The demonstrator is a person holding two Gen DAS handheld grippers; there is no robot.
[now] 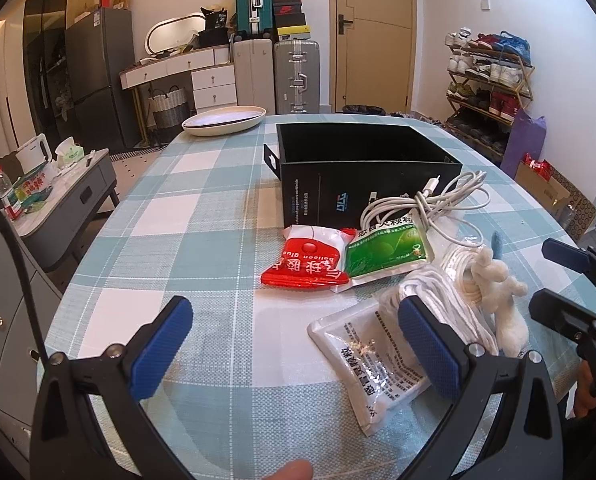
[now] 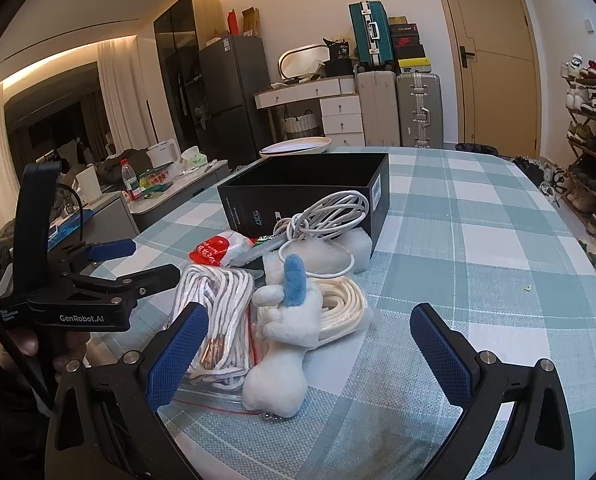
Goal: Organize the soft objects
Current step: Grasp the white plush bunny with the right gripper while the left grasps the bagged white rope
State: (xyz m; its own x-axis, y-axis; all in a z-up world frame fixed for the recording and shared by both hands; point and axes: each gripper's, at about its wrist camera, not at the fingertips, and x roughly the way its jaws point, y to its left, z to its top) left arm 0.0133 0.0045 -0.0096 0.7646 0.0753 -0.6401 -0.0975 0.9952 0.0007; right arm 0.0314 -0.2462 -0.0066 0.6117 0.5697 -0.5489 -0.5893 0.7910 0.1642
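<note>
Both grippers are being held wide apart and empty above the checked table [image 2: 477,240]: the left gripper [image 1: 294,332] is hovering just beside a clear printed pouch [image 1: 371,364], the right gripper [image 2: 309,344] is being lined up over the white plush toy [image 2: 286,344]. The toy is lying in front of the open black box [image 2: 309,188], on a bagged white rope bundle [image 2: 218,304], with a coiled cream cord [image 2: 343,308] touching it. It is being judged light, soft and easily squashed, so its thick body is being favoured as the hold. The red glue packet [image 1: 309,260] and green sachet [image 1: 385,252] are looking slick and floppy.
</note>
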